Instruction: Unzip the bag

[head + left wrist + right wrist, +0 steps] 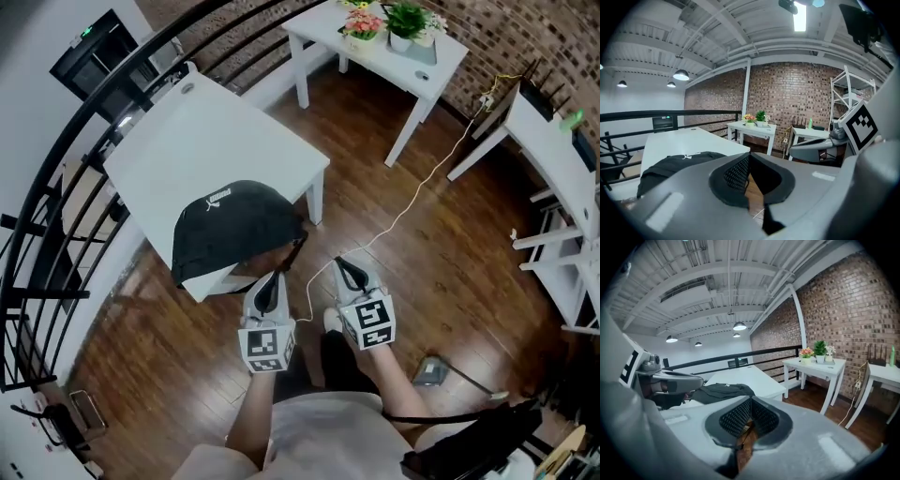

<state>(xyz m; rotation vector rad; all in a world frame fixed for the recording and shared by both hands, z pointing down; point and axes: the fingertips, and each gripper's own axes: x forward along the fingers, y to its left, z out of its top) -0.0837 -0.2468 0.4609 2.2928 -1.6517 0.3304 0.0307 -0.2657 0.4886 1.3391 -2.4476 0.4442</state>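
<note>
A black bag (234, 228) with a white logo lies on the near corner of a white table (216, 131). It hangs a little over the front edge. My left gripper (273, 277) is shut and empty, its tips just short of the bag's near edge. Beside it, my right gripper (342, 265) is shut on nothing, over the wood floor to the right of the bag. In the left gripper view the bag (679, 164) lies ahead to the left of the closed jaws (749, 157). The right gripper view has the bag (724, 391) beyond its jaws (751, 401).
A second white table (394, 47) with flower pots stands at the back. A white cable (422, 187) runs across the wood floor. A black railing (37, 216) curves along the left. White shelving (562, 159) stands at the right.
</note>
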